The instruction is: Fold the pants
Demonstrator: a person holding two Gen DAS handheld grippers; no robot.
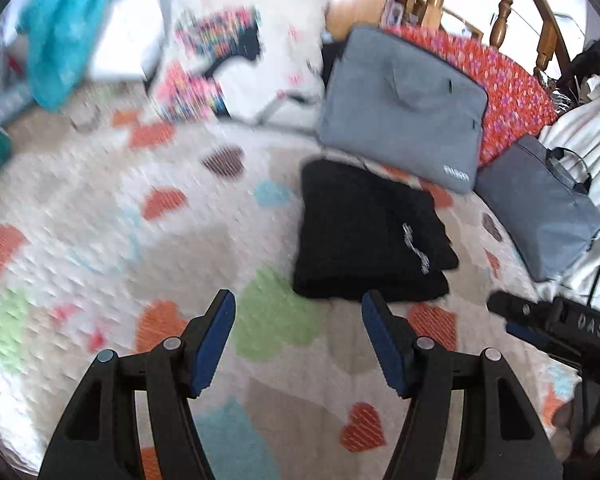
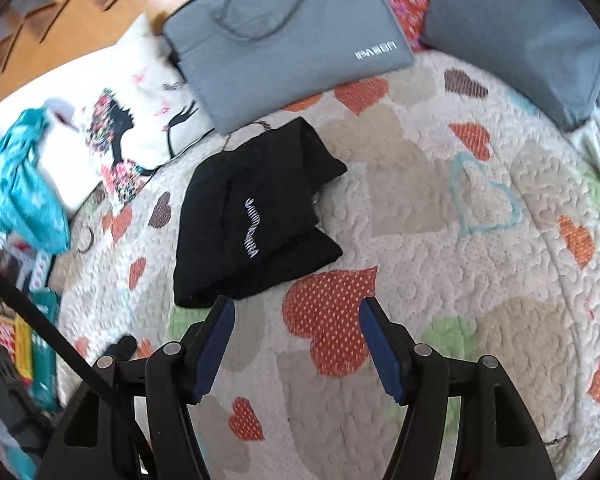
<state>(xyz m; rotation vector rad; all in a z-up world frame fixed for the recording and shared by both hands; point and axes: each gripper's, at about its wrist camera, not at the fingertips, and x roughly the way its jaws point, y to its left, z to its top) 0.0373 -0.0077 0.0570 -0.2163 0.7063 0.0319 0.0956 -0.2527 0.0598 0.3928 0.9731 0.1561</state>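
Note:
The black pants (image 1: pixel 368 232) lie folded in a compact stack on the heart-patterned quilt (image 1: pixel 100 208), a white embroidered logo on top. They also show in the right wrist view (image 2: pixel 256 216), ahead and left of the jaws. My left gripper (image 1: pixel 298 300) is open and empty, hovering just short of the pants' near edge. My right gripper (image 2: pixel 296 306) is open and empty above the quilt (image 2: pixel 440 240), its left finger near the pants' near corner. The right gripper's black body shows at the right edge of the left wrist view (image 1: pixel 556 328).
A grey laptop sleeve (image 1: pixel 400 104) leans just behind the pants, with a second grey bag (image 1: pixel 540 208) to its right and a red floral cushion (image 1: pixel 508 80) behind. A white pillow with a printed figure (image 2: pixel 140 120) and a teal cloth (image 2: pixel 24 184) lie at the left.

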